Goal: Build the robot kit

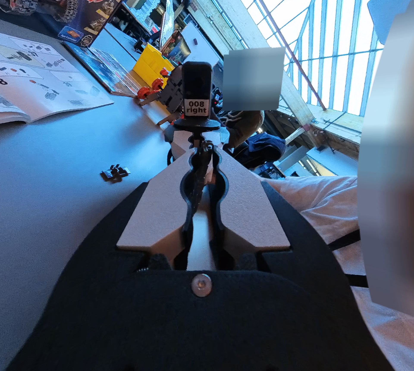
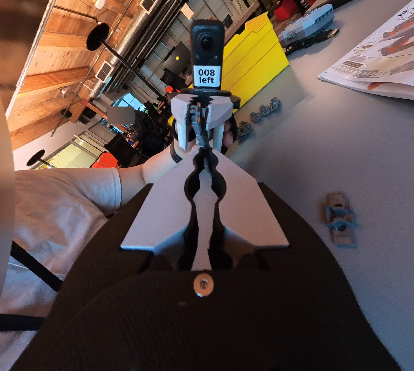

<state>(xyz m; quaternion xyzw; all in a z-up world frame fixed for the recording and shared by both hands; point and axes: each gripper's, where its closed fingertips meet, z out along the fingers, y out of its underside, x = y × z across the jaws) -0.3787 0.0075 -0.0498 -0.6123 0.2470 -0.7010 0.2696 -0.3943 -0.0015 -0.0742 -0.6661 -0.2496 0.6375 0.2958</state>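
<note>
While both grippers meet tip to tip above the grey table (image 2: 291,158), the left gripper (image 1: 202,149) and right gripper (image 2: 205,154) each pinch one dark chain of small links (image 2: 198,129); steady, aligned holds look wise. Beside it lies a loose link piece (image 2: 338,221).

- Right gripper (image 2: 204,154) at centre frame, jaws nearly closed, pinching a thin dark strip of linked pieces (image 2: 200,134).
- Left gripper (image 2: 200,136) facing it at 12 o'clock, clamped on the same strip.
- Small grey brick piece (image 2: 338,221) at 3 o'clock on the grey table (image 2: 313,158).
- Yellow bin (image 2: 253,55) at 1 o'clock; open booklet (image 2: 376,62) at 2 o'clock.
</note>
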